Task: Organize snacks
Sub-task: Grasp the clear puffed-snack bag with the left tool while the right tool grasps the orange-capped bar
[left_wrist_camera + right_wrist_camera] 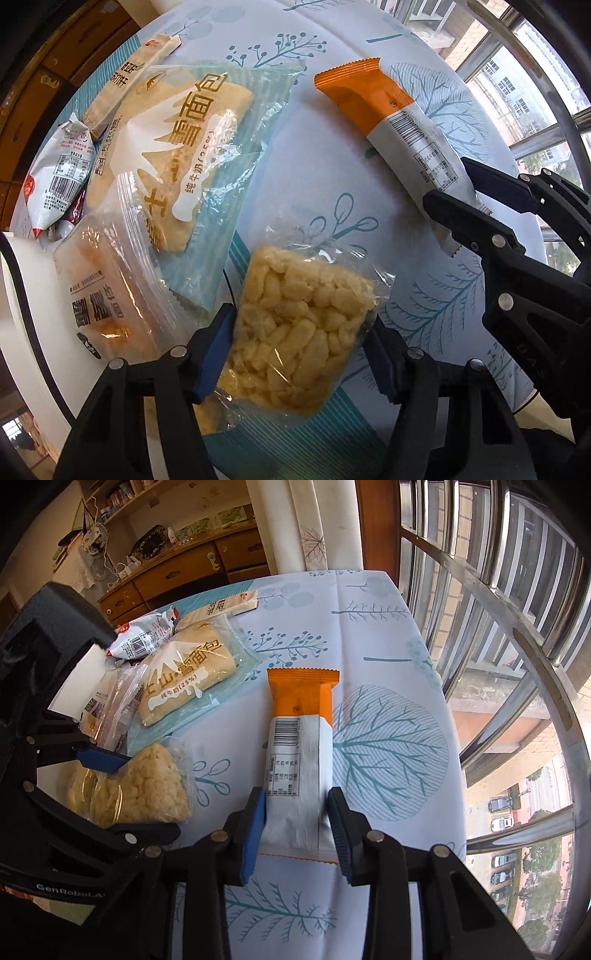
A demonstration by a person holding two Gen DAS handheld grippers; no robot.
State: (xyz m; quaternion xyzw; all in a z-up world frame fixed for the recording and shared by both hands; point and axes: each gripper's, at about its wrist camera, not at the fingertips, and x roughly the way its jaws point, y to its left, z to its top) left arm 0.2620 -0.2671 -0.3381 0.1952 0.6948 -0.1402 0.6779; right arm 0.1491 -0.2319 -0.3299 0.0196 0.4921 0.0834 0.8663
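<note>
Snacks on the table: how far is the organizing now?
Done: nothing looks sorted; the bread pack, the red-white pouch and the beige stick lie in a loose pile. In hand: the left tongs grip the puffed rice cake; the right tongs grip the orange-white bar. Left: placing everything.

Your table (369, 627) has a white cloth w/ teal tree prints. On it: orange-white bar (301, 738), bread pack (188, 675) at left, puffed-rice cake (295, 325), red-white pouch (61, 170), beige stick pack (129, 77).
</note>
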